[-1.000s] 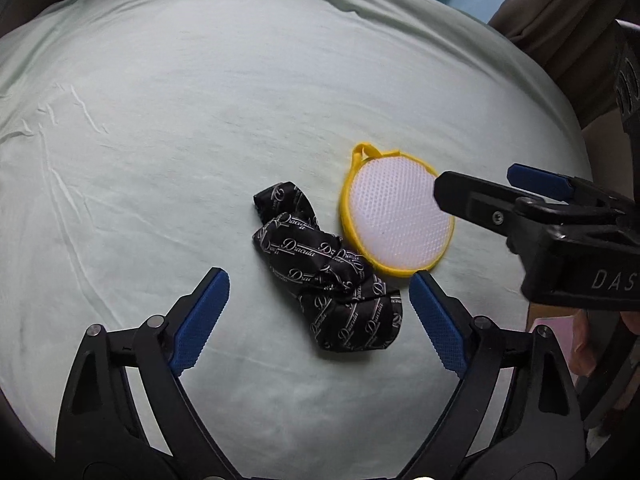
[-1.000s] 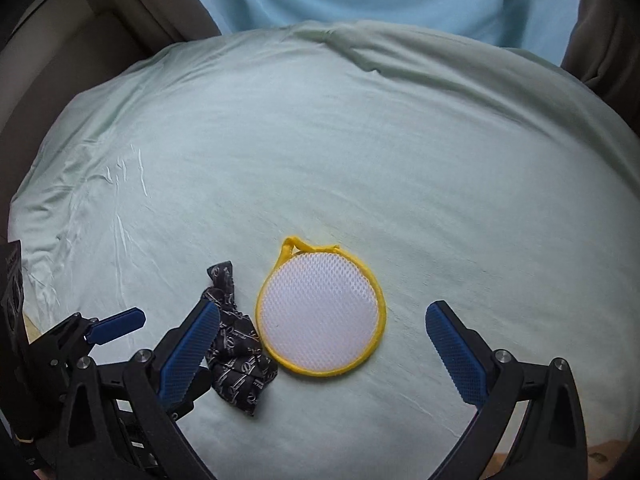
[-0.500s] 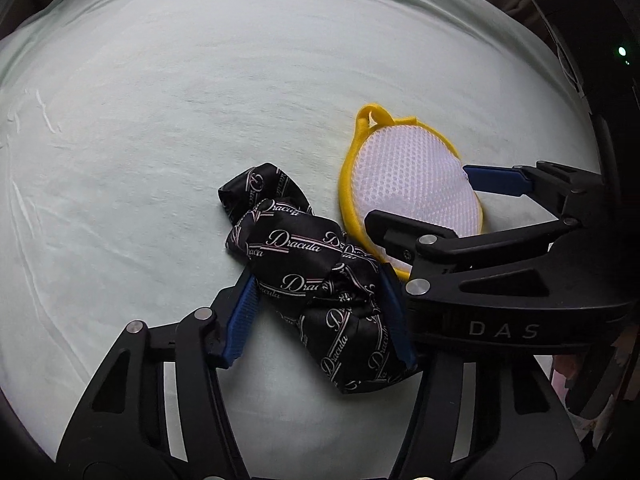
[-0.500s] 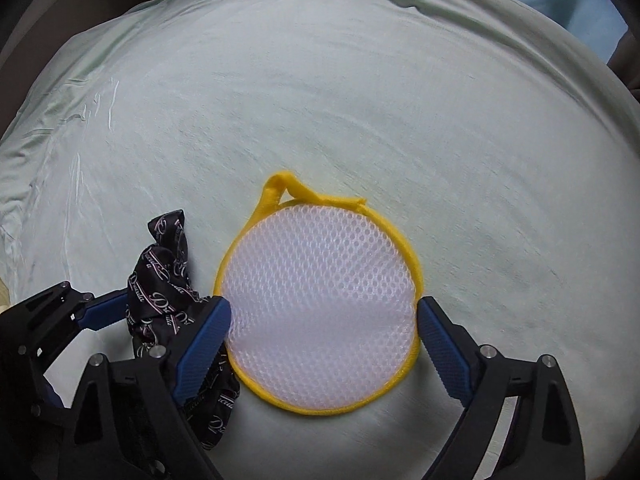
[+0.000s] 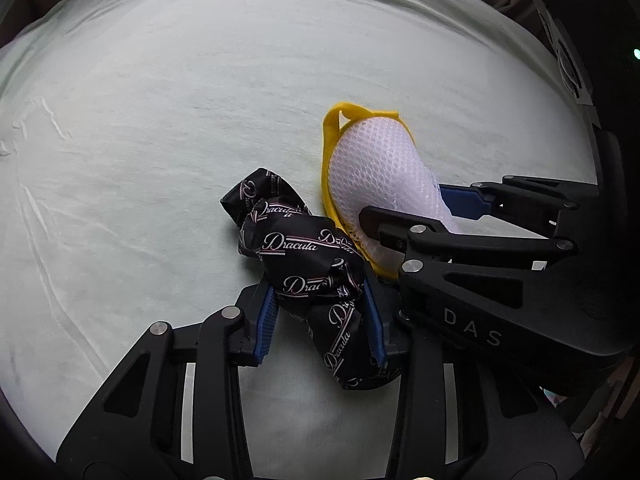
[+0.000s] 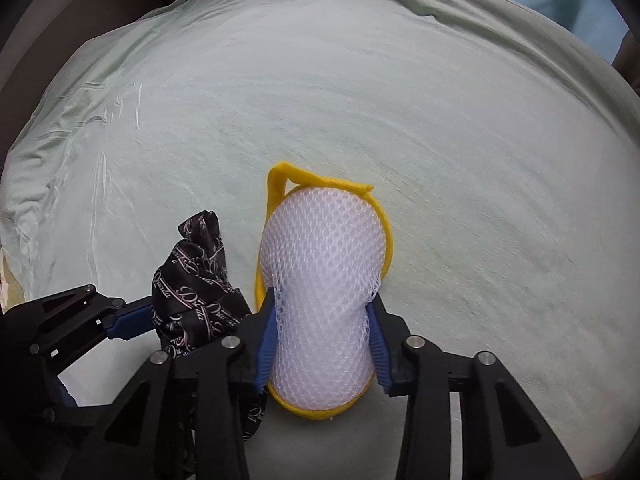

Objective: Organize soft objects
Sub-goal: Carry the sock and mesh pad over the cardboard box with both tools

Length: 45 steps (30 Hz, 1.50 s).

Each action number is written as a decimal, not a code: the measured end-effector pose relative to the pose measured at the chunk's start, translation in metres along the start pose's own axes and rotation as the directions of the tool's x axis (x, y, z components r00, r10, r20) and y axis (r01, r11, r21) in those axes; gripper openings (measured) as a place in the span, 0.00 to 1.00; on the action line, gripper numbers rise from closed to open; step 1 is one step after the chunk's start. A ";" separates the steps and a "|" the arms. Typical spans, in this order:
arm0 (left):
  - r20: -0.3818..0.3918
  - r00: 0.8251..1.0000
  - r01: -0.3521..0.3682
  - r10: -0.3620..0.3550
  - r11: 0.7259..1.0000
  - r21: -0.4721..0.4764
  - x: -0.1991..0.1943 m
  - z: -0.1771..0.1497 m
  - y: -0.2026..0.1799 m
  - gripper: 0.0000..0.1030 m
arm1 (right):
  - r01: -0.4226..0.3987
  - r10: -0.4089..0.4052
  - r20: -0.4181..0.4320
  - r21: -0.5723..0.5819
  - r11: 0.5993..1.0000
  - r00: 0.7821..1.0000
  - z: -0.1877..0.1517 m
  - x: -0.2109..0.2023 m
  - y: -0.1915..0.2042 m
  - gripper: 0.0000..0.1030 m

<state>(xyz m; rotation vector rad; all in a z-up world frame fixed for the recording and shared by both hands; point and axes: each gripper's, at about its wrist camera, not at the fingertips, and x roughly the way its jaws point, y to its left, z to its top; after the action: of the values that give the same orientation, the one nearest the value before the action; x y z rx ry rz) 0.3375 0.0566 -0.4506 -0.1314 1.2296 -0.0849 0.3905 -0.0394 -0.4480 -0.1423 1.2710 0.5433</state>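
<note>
Both grippers are clamped: the left gripper (image 5: 320,320) on a crumpled black printed cloth (image 5: 308,264), the right gripper (image 6: 322,344) on a round white mesh pad with yellow trim (image 6: 320,264). Each item is held just above the pale green bedsheet (image 6: 440,140), the pad at two o'clock from the cloth in the left wrist view.

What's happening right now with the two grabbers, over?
Left gripper shut on black Dracula-print cloth. Right gripper shut on yellow-rimmed white mesh pad, squeezed narrow. Both on the pale green sheet. Nothing in the way.
</note>
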 end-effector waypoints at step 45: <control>0.159 0.971 0.116 -0.178 0.935 0.336 -0.246 -0.058 -0.333 0.33 | 0.141 -0.278 0.270 0.435 0.890 0.922 -0.237 -0.409 -0.140 0.35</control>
<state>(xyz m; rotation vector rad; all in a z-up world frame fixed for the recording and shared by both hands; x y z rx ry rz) 0.2035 -0.2421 -0.1917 0.0552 1.0006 -0.3968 0.1724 -0.3800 -0.1661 0.1548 1.0010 0.0933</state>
